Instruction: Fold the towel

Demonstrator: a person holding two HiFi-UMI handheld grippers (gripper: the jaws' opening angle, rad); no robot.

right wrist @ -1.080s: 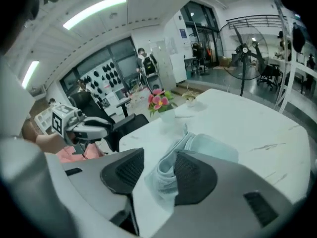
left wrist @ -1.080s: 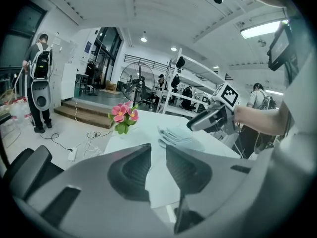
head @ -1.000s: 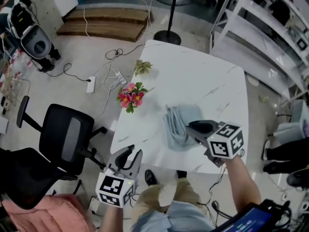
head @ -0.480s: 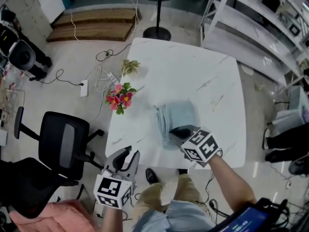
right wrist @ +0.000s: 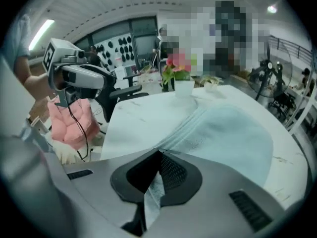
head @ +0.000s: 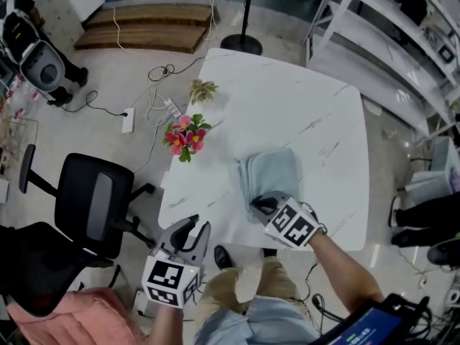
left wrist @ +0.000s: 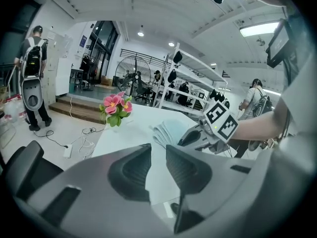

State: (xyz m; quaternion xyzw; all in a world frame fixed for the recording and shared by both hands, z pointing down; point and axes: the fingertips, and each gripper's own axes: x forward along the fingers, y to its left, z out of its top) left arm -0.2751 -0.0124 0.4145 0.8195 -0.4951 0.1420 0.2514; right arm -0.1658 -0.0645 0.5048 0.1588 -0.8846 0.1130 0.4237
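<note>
Right tool [head: 262, 205] is down at the near edge of the towel [head: 269, 175], which lies as a pale blue folded bundle on the white marble counter [head: 287, 106], toward the near side. From the head view you only get the marker cube and the dark jaw tips sitting on the cloth, but the right gripper view settles it: the jaws are closed tight, with a thin strip of towel fabric pinched between the mesh pads and the rest of the towel spreading away across the counter beyond. The left tool [head: 192, 230] hangs off the counter's near left corner, above the floor and well apart from the towel. Its own view shows the two dark pads slightly apart with a narrow gap, nothing in it, just counter showing through. That view also looks across at the right tool nosing into the towel's stacked folds. Pink flowers [head: 183, 136] stand at the counter's left edge, a small green plant [head: 203, 90] further along it. A black office chair [head: 93, 203] sits on the floor to the left.
</note>
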